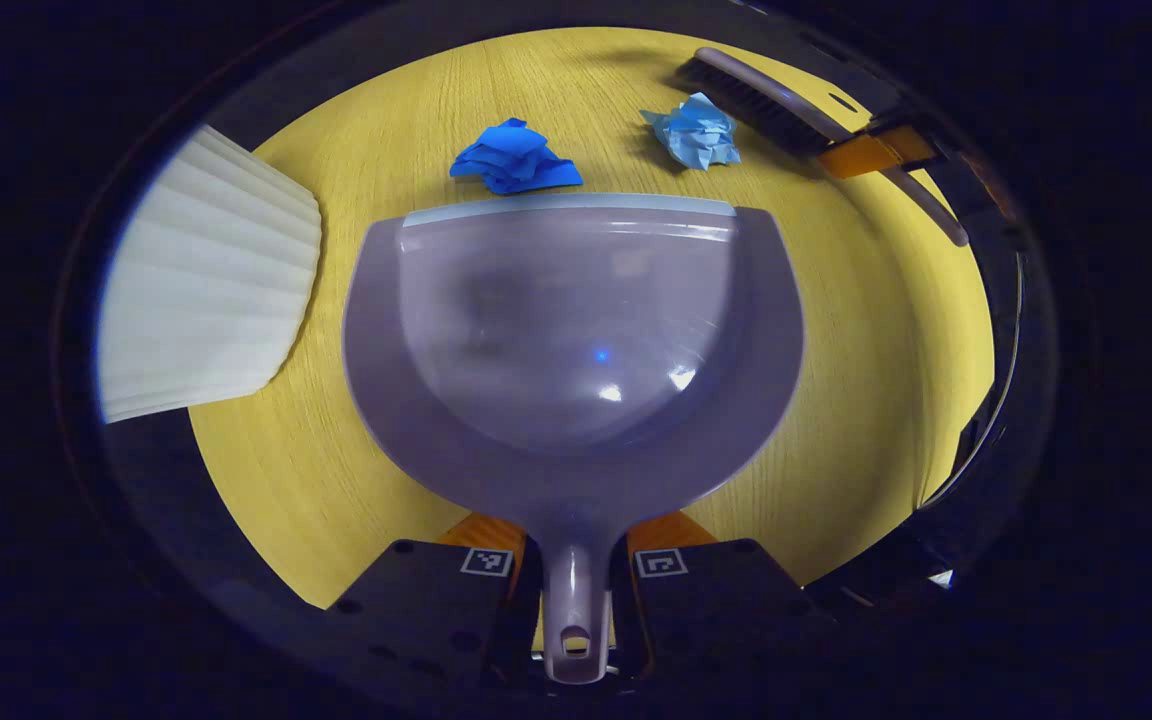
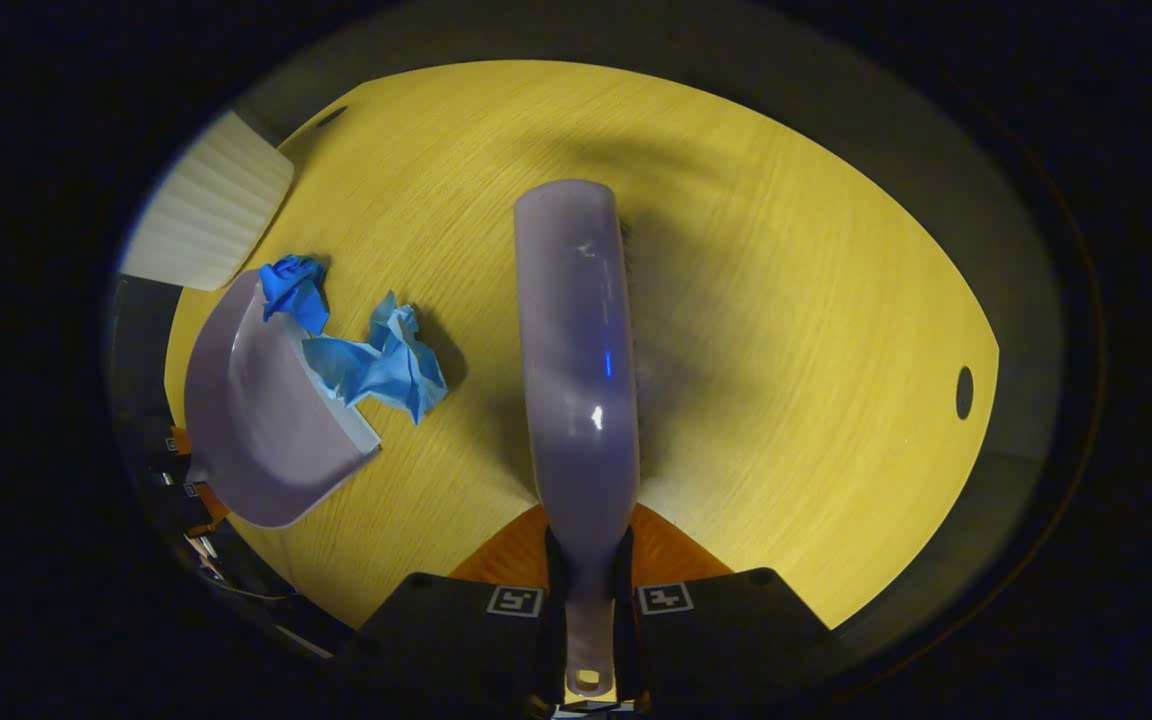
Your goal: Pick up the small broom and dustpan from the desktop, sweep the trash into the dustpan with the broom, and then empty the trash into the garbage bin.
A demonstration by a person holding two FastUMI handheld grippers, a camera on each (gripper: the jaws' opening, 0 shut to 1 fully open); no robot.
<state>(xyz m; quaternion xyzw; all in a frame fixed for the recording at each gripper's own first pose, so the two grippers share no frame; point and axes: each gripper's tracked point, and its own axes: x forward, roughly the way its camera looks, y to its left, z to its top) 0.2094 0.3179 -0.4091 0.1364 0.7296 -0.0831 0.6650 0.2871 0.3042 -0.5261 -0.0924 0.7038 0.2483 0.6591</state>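
Resting flat on the yellow wood-grain worktop (image 1: 866,330), the grey dustpan (image 1: 576,330) has its handle clamped between the two fingers of the left tongs (image 1: 576,590), its pale front lip pointing away from them. Just beyond that lip lies a crumpled dark blue paper (image 1: 514,158), touching or nearly touching the edge, and a crumpled light blue paper (image 1: 696,132) sits a little farther off to the right. In the right gripper view the same dustpan (image 2: 261,430) shows at the left with both wads at its mouth, the light blue one (image 2: 386,362) spilling along the lip. The small broom (image 2: 578,370), grey-backed with dark bristles along its right side, is held by its handle in the right tongs (image 2: 588,600), closed on it from both sides. In the left gripper view this broom (image 1: 771,100) hangs just past the light blue paper. A white ribbed garbage bin (image 1: 201,280) stands at the worktop's left edge
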